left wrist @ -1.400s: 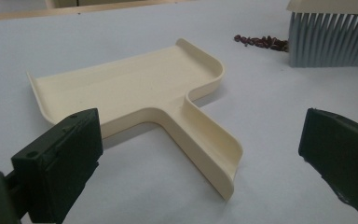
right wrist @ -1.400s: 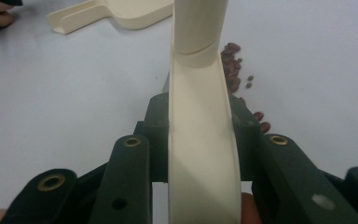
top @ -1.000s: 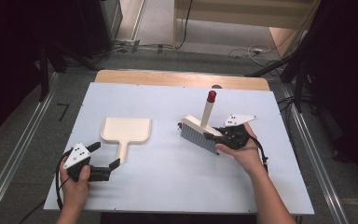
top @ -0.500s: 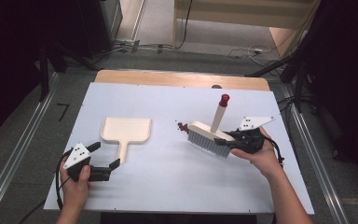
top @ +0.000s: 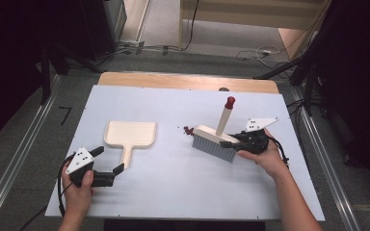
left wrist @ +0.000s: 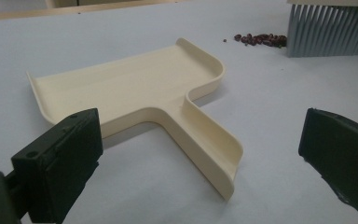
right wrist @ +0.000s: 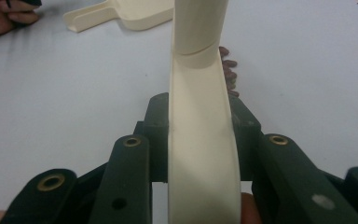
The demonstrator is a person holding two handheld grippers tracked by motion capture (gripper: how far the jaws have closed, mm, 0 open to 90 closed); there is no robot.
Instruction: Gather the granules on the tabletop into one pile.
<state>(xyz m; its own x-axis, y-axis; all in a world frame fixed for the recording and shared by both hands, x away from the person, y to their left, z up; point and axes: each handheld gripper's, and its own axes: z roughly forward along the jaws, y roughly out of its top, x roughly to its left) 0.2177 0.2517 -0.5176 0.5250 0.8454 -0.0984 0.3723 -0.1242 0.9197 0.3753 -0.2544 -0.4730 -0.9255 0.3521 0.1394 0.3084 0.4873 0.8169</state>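
A cream dustpan [top: 129, 134] lies flat on the white table, its handle toward me [left wrist: 200, 140]. My left gripper [top: 110, 166] stands open just short of that handle's end, jaws wide on either side of it. A cream brush [top: 214, 143] with grey bristles and a red-tipped handle [top: 229, 102] stands on the table at the right. My right gripper [top: 232, 140] is shut on the brush's back [right wrist: 200, 154]. A small heap of dark red bits [top: 188, 130] lies just left of the bristles [left wrist: 326, 28].
The white table sheet [top: 183, 192] ends on a wooden strip [top: 183, 81] at the far side. Metal rails [top: 19, 154] run along both sides of the table. Cables lie on the floor beyond.
My right gripper has carried the brush to the right, uncovering the dark red bits at its left. The left gripper and dustpan have stayed put.
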